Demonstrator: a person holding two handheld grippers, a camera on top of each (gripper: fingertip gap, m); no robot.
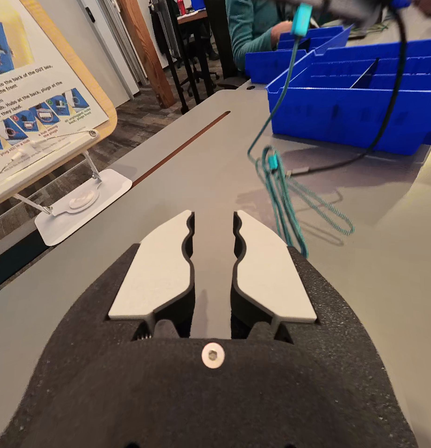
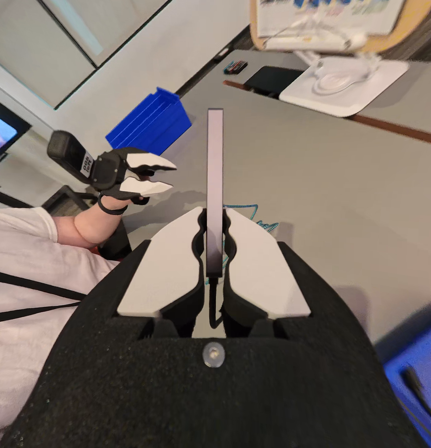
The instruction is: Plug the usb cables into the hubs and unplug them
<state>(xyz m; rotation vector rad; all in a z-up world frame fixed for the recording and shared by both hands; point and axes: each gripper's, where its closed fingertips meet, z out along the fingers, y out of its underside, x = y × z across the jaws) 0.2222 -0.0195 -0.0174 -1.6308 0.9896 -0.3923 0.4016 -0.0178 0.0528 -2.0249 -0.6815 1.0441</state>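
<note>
Right gripper (image 2: 214, 213) fingers clamped on slim grey hub (image 2: 215, 169), edge-on; left gripper (image 1: 214, 214) fingers apart, empty, above tabletop (image 1: 185, 184); teal cable (image 1: 282, 194) dangling beside.

the left white-fingered black gripper (image 1: 214, 213) hovers with fingers parted, empty; the right white-fingered black gripper (image 2: 214, 212) is clamped, fingers pointing forward.

The right claw (image 2: 214, 215) clamps a slim grey hub (image 2: 215, 169), seemingly edge-on, above the table (image 2: 306, 181).
</note>
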